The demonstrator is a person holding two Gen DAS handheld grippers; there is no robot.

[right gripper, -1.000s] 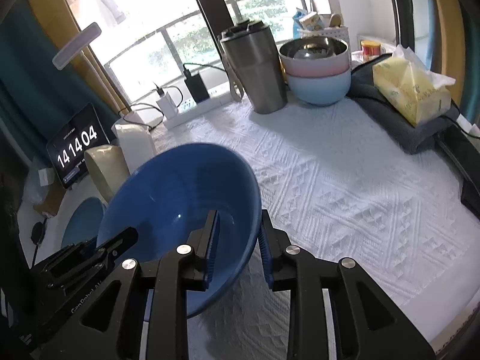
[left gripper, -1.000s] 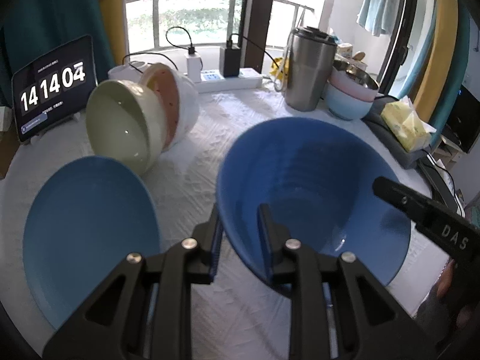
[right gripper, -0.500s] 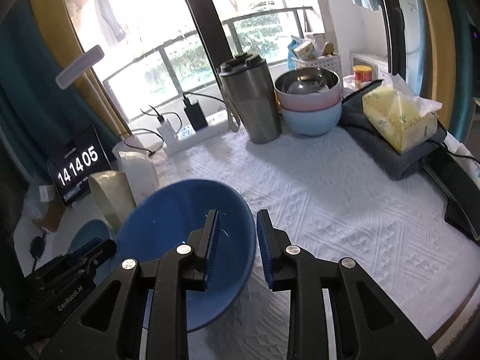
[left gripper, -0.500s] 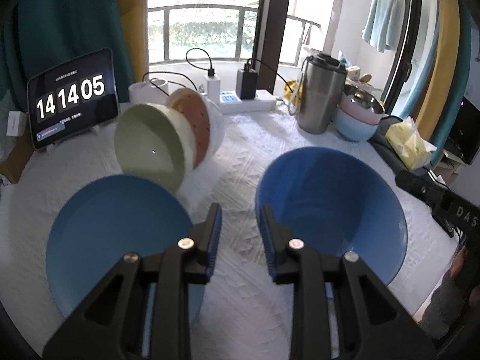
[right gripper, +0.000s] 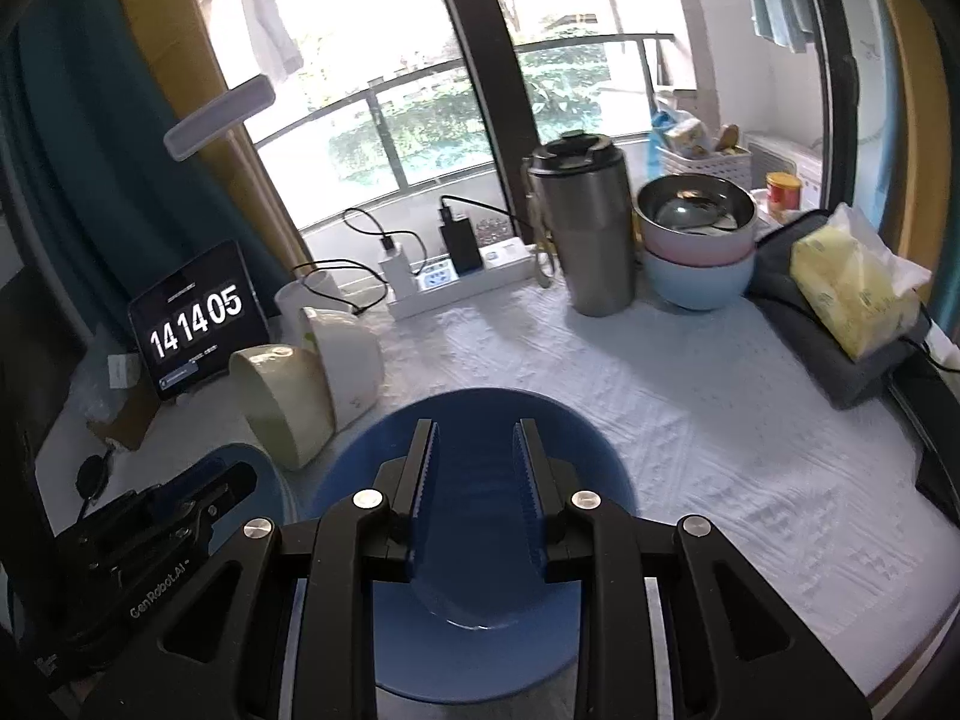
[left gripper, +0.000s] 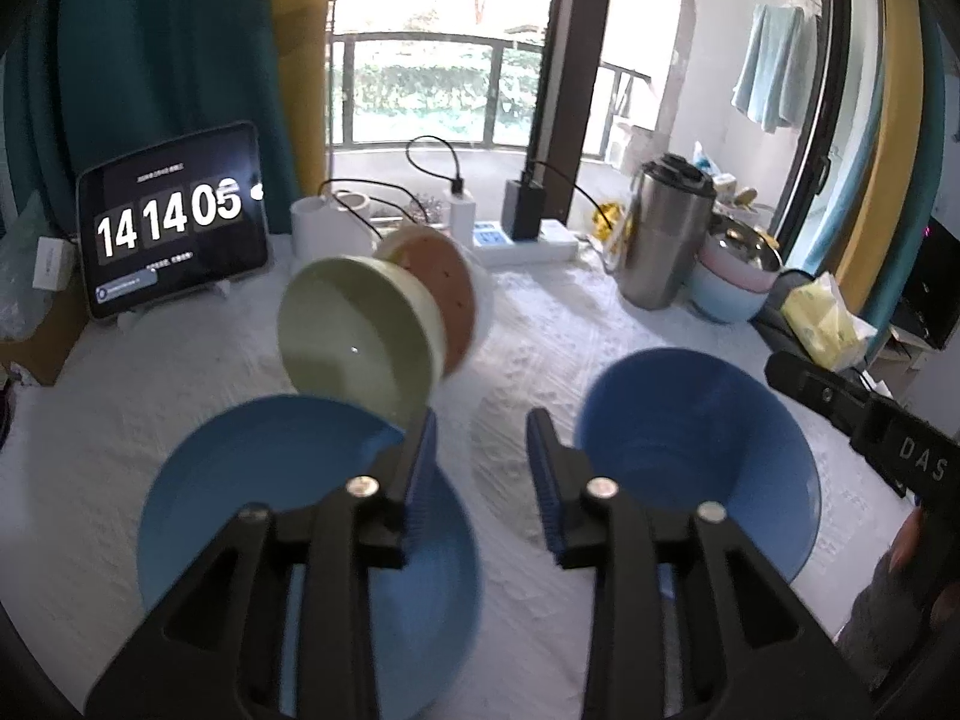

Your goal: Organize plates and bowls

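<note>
Across the white textured cloth (right gripper: 690, 420), the widest open room lies at 2 to 4 o'clock in the right wrist view, running to the table's near edge. The blue bowl (right gripper: 480, 540) sits upright at 6 o'clock, free of both tools. A blue plate (left gripper: 240, 510) lies at 8 o'clock in the left wrist view, a tilted green bowl (left gripper: 354, 336) just beyond it. The left gripper (left gripper: 480, 468) has just been opening; its jaws stand apart, nothing between them. The right gripper (right gripper: 474, 480) hangs above the bowl, jaws parted, empty, marked "DAS". The tablet (left gripper: 174, 222) at 10 o'clock reads "14 14 05".
</note>
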